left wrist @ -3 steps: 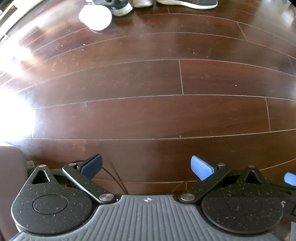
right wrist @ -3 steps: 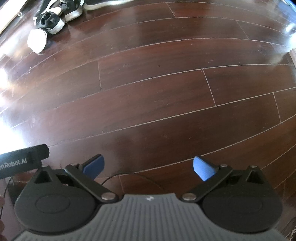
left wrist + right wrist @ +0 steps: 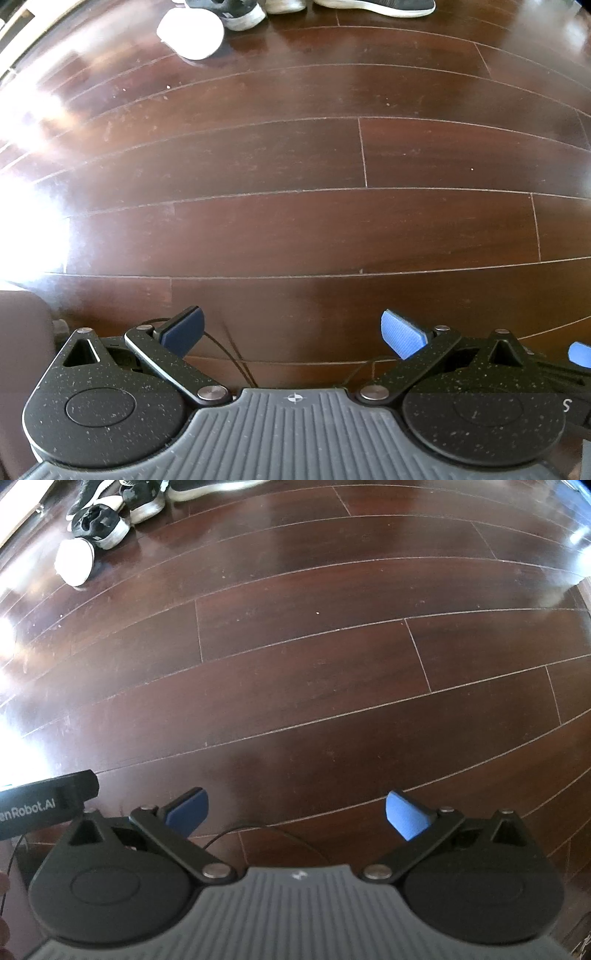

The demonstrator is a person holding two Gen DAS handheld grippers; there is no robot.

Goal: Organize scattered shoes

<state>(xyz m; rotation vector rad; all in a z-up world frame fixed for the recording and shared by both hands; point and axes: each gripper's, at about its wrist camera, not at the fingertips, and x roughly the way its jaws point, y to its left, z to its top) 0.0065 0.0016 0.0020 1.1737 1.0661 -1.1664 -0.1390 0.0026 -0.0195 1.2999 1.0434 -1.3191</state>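
Observation:
Several shoes lie far ahead on the dark wood floor. In the left wrist view a white shoe sole [image 3: 192, 33] faces me, a black sneaker [image 3: 236, 13] sits beside it and a dark grey sneaker [image 3: 376, 4] lies along the top edge. The right wrist view shows the same white sole [image 3: 75, 563], a black sneaker [image 3: 101, 526] and another black one [image 3: 144, 502] at top left. My left gripper [image 3: 293, 334] stands open and holds nothing. My right gripper [image 3: 297, 812] is also open, with bare floor between its blue pads.
Strong glare whitens the floor at the left [image 3: 26, 229]. A brown surface [image 3: 18, 350] fills the lower left corner of the left wrist view. The left gripper's black body [image 3: 44, 803] juts in beside my right gripper. A thin cable [image 3: 258, 830] lies on the boards.

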